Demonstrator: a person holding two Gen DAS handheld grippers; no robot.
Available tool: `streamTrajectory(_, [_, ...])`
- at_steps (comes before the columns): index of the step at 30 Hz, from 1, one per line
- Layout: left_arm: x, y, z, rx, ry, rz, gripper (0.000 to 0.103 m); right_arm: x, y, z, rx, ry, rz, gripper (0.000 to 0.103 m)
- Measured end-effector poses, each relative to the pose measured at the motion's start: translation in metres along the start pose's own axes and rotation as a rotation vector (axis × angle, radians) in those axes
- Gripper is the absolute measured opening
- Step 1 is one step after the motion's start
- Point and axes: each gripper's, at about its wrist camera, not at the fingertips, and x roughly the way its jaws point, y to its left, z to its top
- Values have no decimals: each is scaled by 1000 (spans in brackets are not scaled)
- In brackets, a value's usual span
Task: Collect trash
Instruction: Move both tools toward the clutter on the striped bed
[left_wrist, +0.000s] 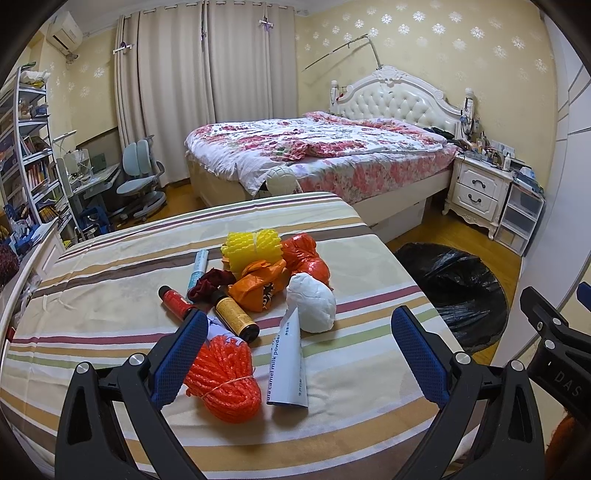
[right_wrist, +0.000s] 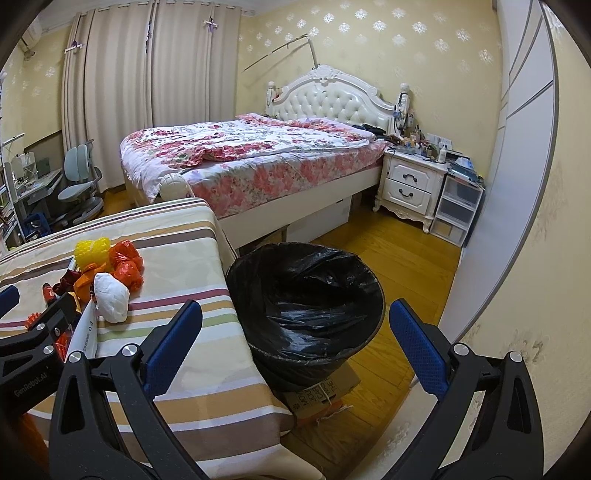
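A: Report the state of each gripper.

B: The left gripper (left_wrist: 299, 338) is spread wide and holds nothing. It hangs above the striped table (left_wrist: 110, 280), over the near end of the trash pile. The right gripper (right_wrist: 295, 332) is likewise spread wide and holds nothing. It hangs over the table's right edge and the black-lined bin (right_wrist: 306, 295).

A: Locate the trash.

B: All items lie clustered on the table. Nearest the left gripper: an orange mesh net (left_wrist: 225, 380) and a white milk powder sachet (left_wrist: 290, 365), side by side. Behind these: a white wad (left_wrist: 312, 301), an orange bag (left_wrist: 258, 286), a red-orange bag (left_wrist: 306, 258), a yellow foam net (left_wrist: 253, 245), a dark red scrap (left_wrist: 210, 282), a red bottle (left_wrist: 175, 301), a brown bottle (left_wrist: 236, 319) and a white tube (left_wrist: 197, 267).

A: Locate the bin.

B: It stands on a cardboard box (right_wrist: 325, 395) on the floor, just beside the table's right edge.
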Motion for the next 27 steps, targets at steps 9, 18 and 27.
streamTrajectory(9, [1,-3,-3,1,5,-4,97,0,0,0,0,1,0,99])
streamTrajectory(18, [1,-3,-3,1,6,-4,97,1,-3,0,3,2,0,99])
streamTrajectory(27, [2,-4,-4,1,7,-5,97,1,-8,-3,9,6,-6,99])
